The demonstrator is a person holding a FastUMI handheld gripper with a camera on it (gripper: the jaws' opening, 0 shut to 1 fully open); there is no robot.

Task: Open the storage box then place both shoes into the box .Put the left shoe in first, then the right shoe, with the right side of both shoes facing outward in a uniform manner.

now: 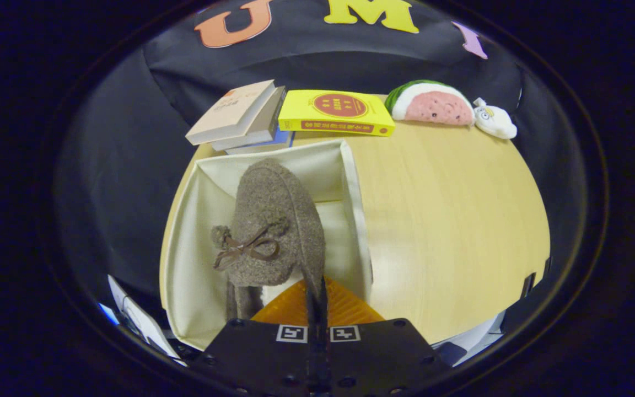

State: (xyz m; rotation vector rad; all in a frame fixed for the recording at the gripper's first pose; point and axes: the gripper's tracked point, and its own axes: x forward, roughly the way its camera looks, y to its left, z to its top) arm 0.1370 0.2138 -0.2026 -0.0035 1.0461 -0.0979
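A grey-brown fuzzy shoe (pixel 273 220) with a brown bow hangs toe-up inside the open cream fabric storage box (pixel 196 259), which stands on the left part of the wooden table (pixel 450 220). My gripper (pixel 317 300) is shut on the shoe's thin rim, which runs down between the two fingers. The shoe's bow side faces left, toward the box's left wall. Just under the held shoe, a darker fuzzy patch (pixel 243 300) shows low in the box; I cannot tell what it is. The shoe hides most of the box's floor.
Stacked books (pixel 235 113) and a yellow book (pixel 337 113) lie beyond the box at the table's far edge. A watermelon plush (pixel 433 105) and a small white plush (pixel 495 122) sit far right. Bare tabletop spreads to the right of the box. Papers (pixel 135 320) lie off the table's near left.
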